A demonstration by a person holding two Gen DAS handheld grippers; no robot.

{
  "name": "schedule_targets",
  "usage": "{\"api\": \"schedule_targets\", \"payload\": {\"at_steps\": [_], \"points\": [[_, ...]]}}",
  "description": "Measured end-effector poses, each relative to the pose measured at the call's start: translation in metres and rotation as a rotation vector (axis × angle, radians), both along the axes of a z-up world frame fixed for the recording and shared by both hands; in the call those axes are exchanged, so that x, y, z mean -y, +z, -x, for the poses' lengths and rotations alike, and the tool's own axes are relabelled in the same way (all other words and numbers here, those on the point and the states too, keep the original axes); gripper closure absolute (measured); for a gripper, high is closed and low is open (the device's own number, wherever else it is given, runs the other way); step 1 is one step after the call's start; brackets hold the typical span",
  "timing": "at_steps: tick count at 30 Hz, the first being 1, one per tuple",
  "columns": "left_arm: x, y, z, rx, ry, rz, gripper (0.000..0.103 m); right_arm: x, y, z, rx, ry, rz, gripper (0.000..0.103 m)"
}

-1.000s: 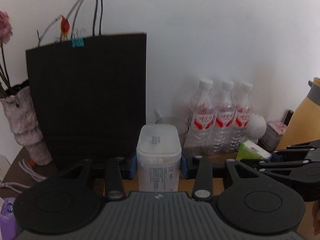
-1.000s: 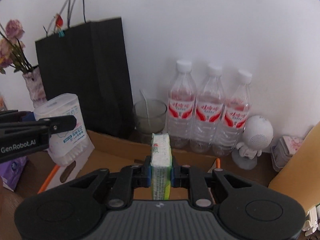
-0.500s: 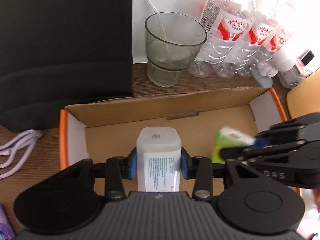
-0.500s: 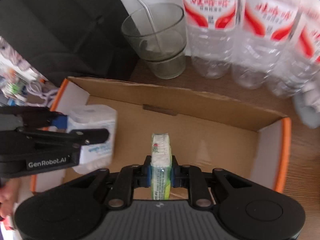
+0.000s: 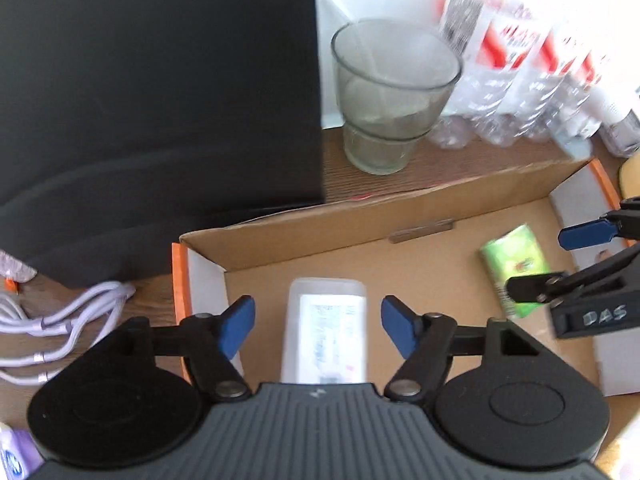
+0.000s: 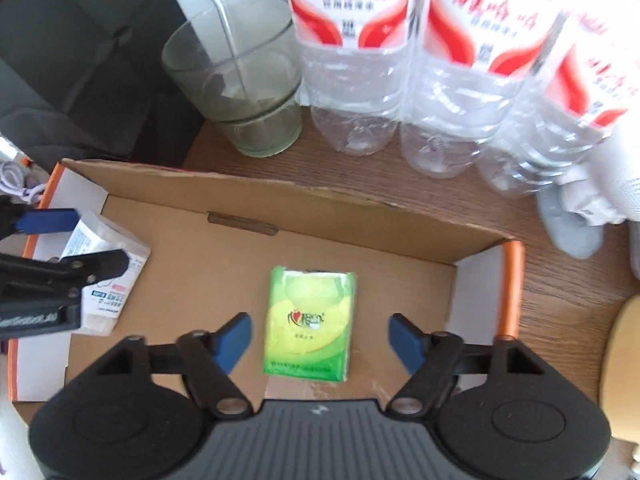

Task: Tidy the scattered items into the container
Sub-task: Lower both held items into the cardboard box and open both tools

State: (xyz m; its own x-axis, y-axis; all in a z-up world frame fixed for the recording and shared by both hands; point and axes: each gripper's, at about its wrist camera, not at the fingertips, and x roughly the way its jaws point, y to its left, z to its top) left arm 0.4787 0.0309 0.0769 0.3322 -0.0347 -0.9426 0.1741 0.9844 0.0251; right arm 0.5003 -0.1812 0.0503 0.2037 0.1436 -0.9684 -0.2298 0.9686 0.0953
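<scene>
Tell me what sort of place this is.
Probably a desk or side table at home or in a small office: a wooden tabletop against a white wall, with a drinking glass and straw, bottled water, charging cables and a black paper bag.

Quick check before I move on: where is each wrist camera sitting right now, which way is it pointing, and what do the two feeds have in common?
Left wrist: on the left claw, looking steeply down into the cardboard box at the white cotton swab box; its own open blue-tipped fingers show, the right claw at the right edge.
Right wrist: on the right claw, looking down at the green tissue pack; own open fingers, left claw at the left edge.
Shared: cardboard box, both items, glass cup, water bottles.
</scene>
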Motion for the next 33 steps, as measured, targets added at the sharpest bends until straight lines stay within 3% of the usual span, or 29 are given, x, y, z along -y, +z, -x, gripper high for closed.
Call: {"api": "schedule_targets", "payload": {"at_steps": [2, 5, 10, 14, 16, 24, 29, 33], "points": [[0.002, 0.011, 0.005, -0.018, 0.036, -0.035, 0.020, -0.004, 0.016, 0.006, 0.012, -0.015, 0.037, 0.018], [0.008, 0.032, 0.017, -0.021, 0.059, -0.064, 0.020, -0.006, 0.045, 0.020, 0.029, -0.018, 0.087, 0.015], [0.010, 0.071, 0.049, 0.026, 0.096, -0.053, 0.020, -0.008, 0.086, 0.049, 0.081, -0.035, 0.101, 0.015], [0.009, 0.085, 0.074, 0.066, 0.127, 0.011, 0.015, -0.007, 0.107, 0.078, 0.153, -0.058, 0.106, 0.009], [0.010, 0.083, 0.087, 0.100, 0.135, 0.037, 0.015, -0.007, 0.103, 0.094, 0.202, -0.061, 0.101, 0.008], [0.020, 0.047, 0.164, 0.471, 0.203, 0.066, 0.013, 0.006, 0.063, 0.152, 0.520, -0.118, 0.040, 0.008], [0.025, 0.033, 0.190, 0.596, 0.182, 0.068, 0.013, 0.012, 0.051, 0.179, 0.644, -0.165, -0.055, 0.008], [0.022, 0.039, 0.200, 0.655, 0.203, 0.135, 0.013, 0.016, 0.049, 0.193, 0.722, -0.184, -0.074, 0.008]]}}
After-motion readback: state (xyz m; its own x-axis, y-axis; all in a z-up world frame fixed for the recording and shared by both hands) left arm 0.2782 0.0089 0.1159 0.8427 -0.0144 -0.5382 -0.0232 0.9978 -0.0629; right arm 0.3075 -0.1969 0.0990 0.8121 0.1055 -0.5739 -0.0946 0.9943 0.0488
